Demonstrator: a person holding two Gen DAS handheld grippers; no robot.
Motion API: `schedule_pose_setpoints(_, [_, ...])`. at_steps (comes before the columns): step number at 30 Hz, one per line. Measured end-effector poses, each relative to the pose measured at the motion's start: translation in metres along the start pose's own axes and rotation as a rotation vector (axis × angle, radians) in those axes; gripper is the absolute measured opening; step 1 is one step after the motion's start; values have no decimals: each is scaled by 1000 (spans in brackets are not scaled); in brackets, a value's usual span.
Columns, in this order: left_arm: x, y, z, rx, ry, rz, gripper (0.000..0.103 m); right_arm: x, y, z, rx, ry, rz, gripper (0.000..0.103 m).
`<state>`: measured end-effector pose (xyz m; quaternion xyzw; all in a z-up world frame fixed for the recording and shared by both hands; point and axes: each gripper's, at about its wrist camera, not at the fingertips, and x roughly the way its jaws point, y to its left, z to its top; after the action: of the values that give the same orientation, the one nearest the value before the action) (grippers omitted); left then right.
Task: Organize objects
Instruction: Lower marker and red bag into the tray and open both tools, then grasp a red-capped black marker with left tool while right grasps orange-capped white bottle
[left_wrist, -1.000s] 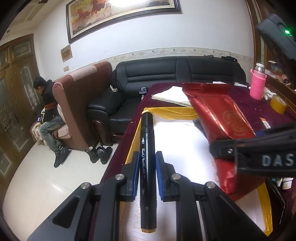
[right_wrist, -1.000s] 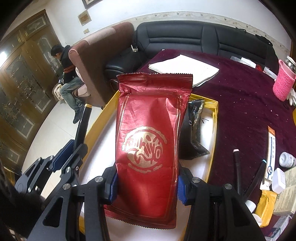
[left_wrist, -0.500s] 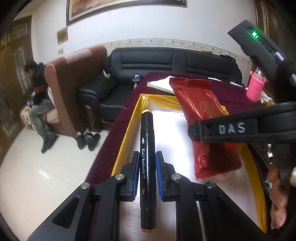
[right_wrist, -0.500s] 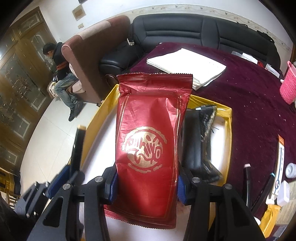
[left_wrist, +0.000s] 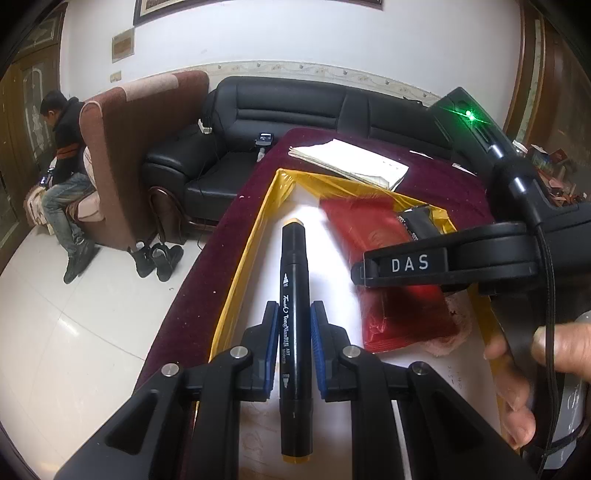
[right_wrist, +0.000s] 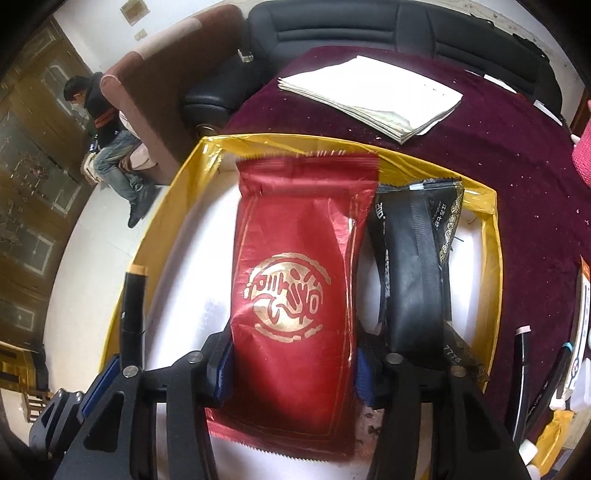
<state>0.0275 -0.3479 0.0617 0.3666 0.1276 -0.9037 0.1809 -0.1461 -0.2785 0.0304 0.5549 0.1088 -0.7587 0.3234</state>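
My left gripper (left_wrist: 293, 314) is shut on a black marker (left_wrist: 293, 251) with yellow ends, held lengthwise above the left part of a yellow-rimmed tray (left_wrist: 251, 258). In the right wrist view the same marker (right_wrist: 133, 306) stands at the tray's (right_wrist: 177, 206) left edge. A red foil packet (right_wrist: 295, 277) with a gold seal lies between the fingers of my right gripper (right_wrist: 291, 369), low over the tray's white floor. Those jaws are opening and the blue pads stand just off the packet's sides. A black packet (right_wrist: 410, 266) lies in the tray to its right.
A stack of white papers (right_wrist: 369, 99) lies on the maroon tablecloth (right_wrist: 517, 166) beyond the tray. Pens and small bottles (right_wrist: 524, 369) crowd the right edge. A black sofa and a seated person (right_wrist: 107, 129) are off to the left. A hand (left_wrist: 535, 350) holds the right gripper.
The right gripper has come down over the tray with the red packet and its jaws have widened, so the packet has slipped slightly between them. The left gripper keeps its hold on the marker.
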Motion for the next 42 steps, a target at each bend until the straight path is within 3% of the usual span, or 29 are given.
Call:
schedule_pose_setpoints(6, [2, 2, -1, -6, 15, -20, 16, -23, -8, -8, 1, -24, 37, 67])
schedule_pose_setpoints(8, [5, 2, -2, -16, 38, -61, 16, -38, -11, -14, -6, -54, 18, 69])
schedule_pose_setpoints(15, [11, -1, -2, -35, 97, -104, 16, -118, -44, -76, 44, -180, 160, 72])
schedule_pose_setpoints(19, [18, -9, 6, -24, 174, -121, 16, -158, -64, -111, 43, -242, 184, 74])
schedule_pose_setpoints(24, [48, -19, 19, -27, 271, -90, 16, -206, -115, -157, 100, -329, 185, 76])
schedule_pose_setpoints(30, [70, -26, 27, -40, 274, -70, 17, -237, -178, -205, 197, -401, 143, 80])
schedule_pose_setpoints(31, [71, -27, 28, -48, 277, -75, 19, -239, -187, -212, 210, -405, 143, 80])
schedule_pose_setpoints(33, [70, -26, 29, -77, 278, -80, 33, -239, -204, -225, 241, -406, 142, 80])
schedule_pose_setpoints(34, [68, -25, 30, -86, 277, -76, 47, -239, -212, -231, 257, -409, 150, 80])
schedule_pose_setpoints(35, [62, -24, 30, -94, 268, -74, 52, -239, -218, -237, 272, -412, 160, 80])
schedule_pose_setpoints(42, [6, -47, 29, -75, 203, -108, 56, -231, -263, -279, 359, -445, 189, 80])
